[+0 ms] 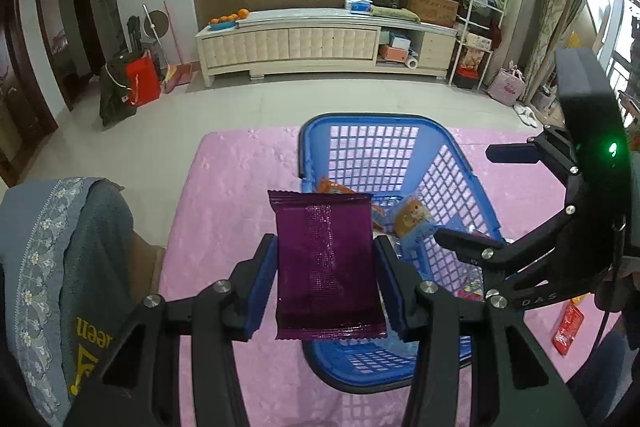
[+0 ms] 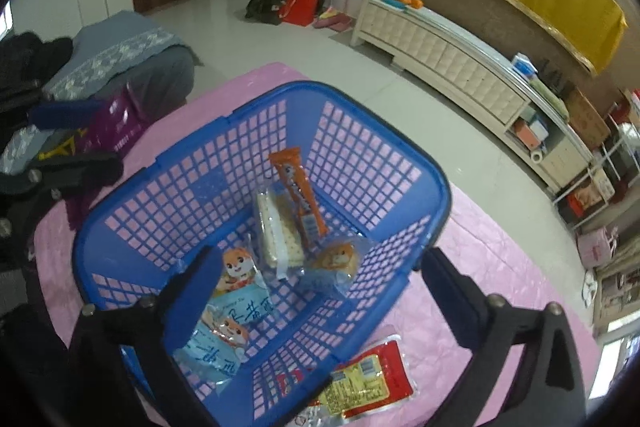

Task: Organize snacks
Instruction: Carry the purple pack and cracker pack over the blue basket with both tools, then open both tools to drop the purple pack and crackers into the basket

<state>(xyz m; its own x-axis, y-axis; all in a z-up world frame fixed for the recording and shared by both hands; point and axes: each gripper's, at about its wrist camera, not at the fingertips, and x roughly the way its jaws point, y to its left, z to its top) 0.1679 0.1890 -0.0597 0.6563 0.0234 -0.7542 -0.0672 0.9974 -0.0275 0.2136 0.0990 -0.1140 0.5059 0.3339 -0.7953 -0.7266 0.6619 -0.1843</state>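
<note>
Purple foil fills the space between my left fingers: my left gripper (image 1: 326, 277) is clamped on a flat purple foil snack packet (image 1: 326, 265), its blue pads pressing the packet's two long edges, and it hangs above the near left corner of the blue plastic lattice basket (image 2: 404, 163). That basket sits on a pink quilted tablecloth (image 1: 224, 195). My right gripper (image 2: 312, 291) is spread wide with nothing between the fingers; it hovers over the near end of the basket, one finger above the basket's inside, the other outside its right wall. No earlier view is given, so I say only how the fingers stand. Inside the basket lie a long orange stick wrapper (image 2: 298, 187), leaning toward the far wall, a clear packet of pale crackers (image 2: 274, 231) touching it on the left, a small clear-wrapped bun with a cartoon hamster face (image 2: 334, 261) just beside those, and two light blue packets with cartoon hamsters (image 2: 228, 311) at the near left, partly under my finger. Outside the basket, against its near right wall, a red and yellow flat sachet (image 2: 366, 383) lies on the cloth. From the left camera my right gripper appears at the right edge, over the basket.
</note>
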